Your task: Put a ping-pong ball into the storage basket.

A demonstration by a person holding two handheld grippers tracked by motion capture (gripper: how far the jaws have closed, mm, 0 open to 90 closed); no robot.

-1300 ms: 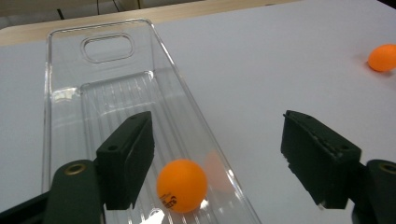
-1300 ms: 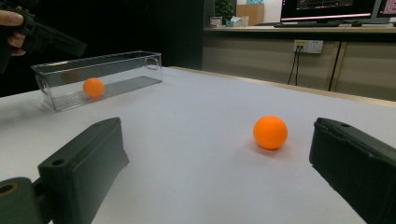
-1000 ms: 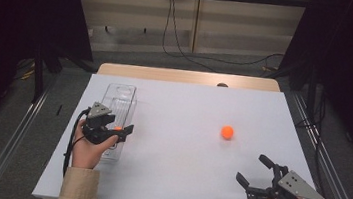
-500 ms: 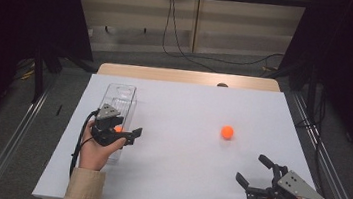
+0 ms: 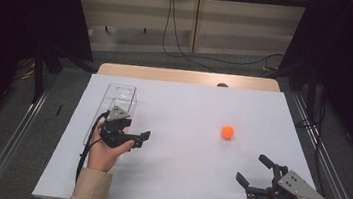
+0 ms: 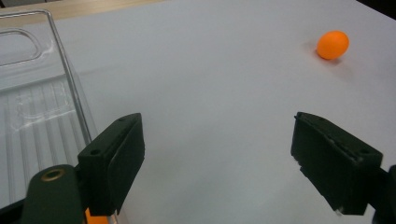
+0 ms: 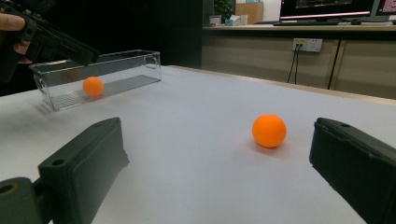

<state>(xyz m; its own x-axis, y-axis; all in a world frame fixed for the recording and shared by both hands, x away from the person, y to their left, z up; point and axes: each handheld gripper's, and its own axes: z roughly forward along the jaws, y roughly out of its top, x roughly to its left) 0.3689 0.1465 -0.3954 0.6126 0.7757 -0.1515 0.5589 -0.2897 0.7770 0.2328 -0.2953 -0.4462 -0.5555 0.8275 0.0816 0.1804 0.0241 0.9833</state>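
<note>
High view gives me the whole white table [image 5: 180, 180], with the left gripper [image 5: 144, 137] held just beside the near end of a clear plastic bin [image 5: 121, 93] at the table's left side, and the right gripper [image 5: 252, 169] low at the near right corner. From up here the bin's walls nearly vanish against the white surface, and my hand and the gripper body cover its near end, so I cannot make out its contents from above. The right gripper view settles that: an orange ball [image 7: 93, 86] sits inside the bin [image 7: 121, 70], seen through its transparent wall. In the left gripper view only a sliver of that ball [image 6: 95, 218] shows, cut off at the bottom edge behind one jaw, next to the bin's ribbed floor [image 6: 32, 126]. The left jaws have just been opening and stand well apart with bare table between them. A second orange ball [image 5: 227, 132] lies loose on the table, right of centre, well apart from both tools. The right jaws are spread wide with nothing in them; the loose ball [image 7: 269, 130] lies beyond them.
</note>
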